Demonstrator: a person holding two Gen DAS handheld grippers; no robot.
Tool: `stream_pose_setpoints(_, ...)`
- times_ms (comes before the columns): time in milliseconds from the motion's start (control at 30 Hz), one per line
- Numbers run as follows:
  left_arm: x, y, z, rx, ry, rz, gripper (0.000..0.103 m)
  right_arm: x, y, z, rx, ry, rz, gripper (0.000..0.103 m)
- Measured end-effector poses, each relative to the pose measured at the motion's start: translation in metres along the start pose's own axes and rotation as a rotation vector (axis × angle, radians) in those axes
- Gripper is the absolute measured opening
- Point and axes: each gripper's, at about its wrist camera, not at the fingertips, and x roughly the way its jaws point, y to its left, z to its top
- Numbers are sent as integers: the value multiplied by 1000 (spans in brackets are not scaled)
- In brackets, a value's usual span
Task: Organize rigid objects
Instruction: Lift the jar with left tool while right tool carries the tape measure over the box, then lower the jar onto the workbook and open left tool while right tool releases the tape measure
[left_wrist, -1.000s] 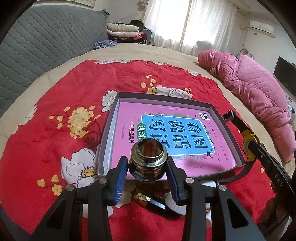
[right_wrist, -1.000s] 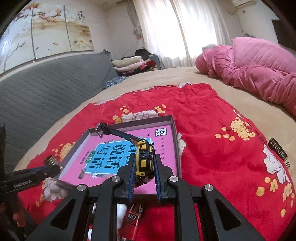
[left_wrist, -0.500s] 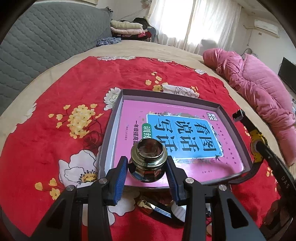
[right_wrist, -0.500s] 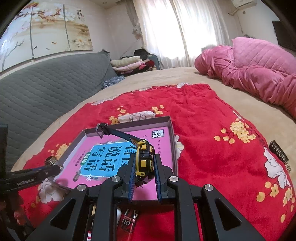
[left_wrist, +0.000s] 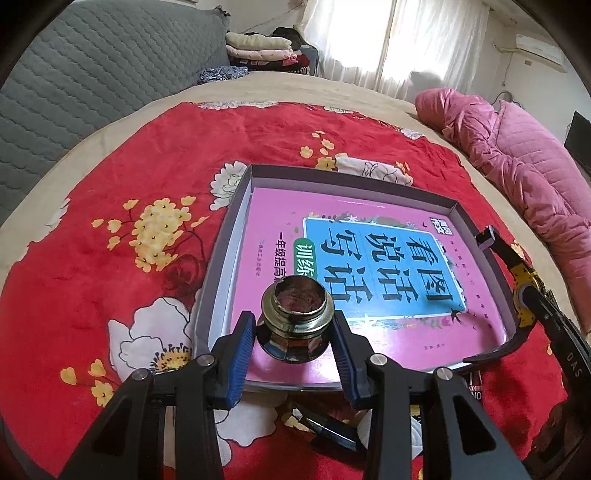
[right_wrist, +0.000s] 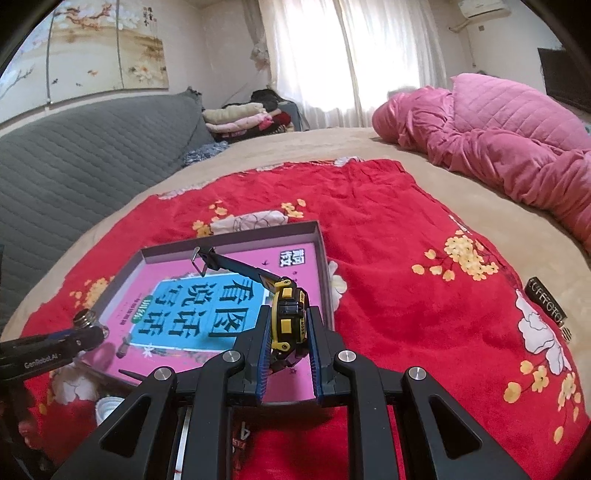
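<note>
My left gripper (left_wrist: 295, 334) is shut on a shiny metal threaded fitting (left_wrist: 295, 321), held over the near left part of a shallow grey tray (left_wrist: 240, 192). A pink and blue book (left_wrist: 369, 266) lies flat in that tray. In the right wrist view my right gripper (right_wrist: 287, 334) is shut on a yellow and black tape measure (right_wrist: 286, 314), its blade (right_wrist: 236, 264) pulled out over the book (right_wrist: 192, 314) and the tray (right_wrist: 317, 236). The left gripper with the fitting (right_wrist: 86, 319) shows at the left there. The tape measure (left_wrist: 524, 295) also appears at the right of the left wrist view.
The tray rests on a red flowered blanket (left_wrist: 110, 206) spread over a beige bed. A pink quilted jacket (right_wrist: 498, 147) lies at the far right. A small dark labelled object (right_wrist: 546, 302) lies on the blanket at right. A dark pen-like item (left_wrist: 325, 428) sits below my left gripper.
My left gripper has sunk a little toward the tray with the fitting in it, so the tray looks larger. The right gripper has barely shifted and keeps the tape measure.
</note>
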Motion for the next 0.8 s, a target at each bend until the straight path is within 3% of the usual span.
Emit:
stream_pose_setpoints(467,12,1,-3,-1,26,-9,41,18,11,-10,-99,75,-73,18)
stream_pose_setpoints(800,14,3,-3,-4,26,-8,41,20,18,-13,-183,69,-133,18)
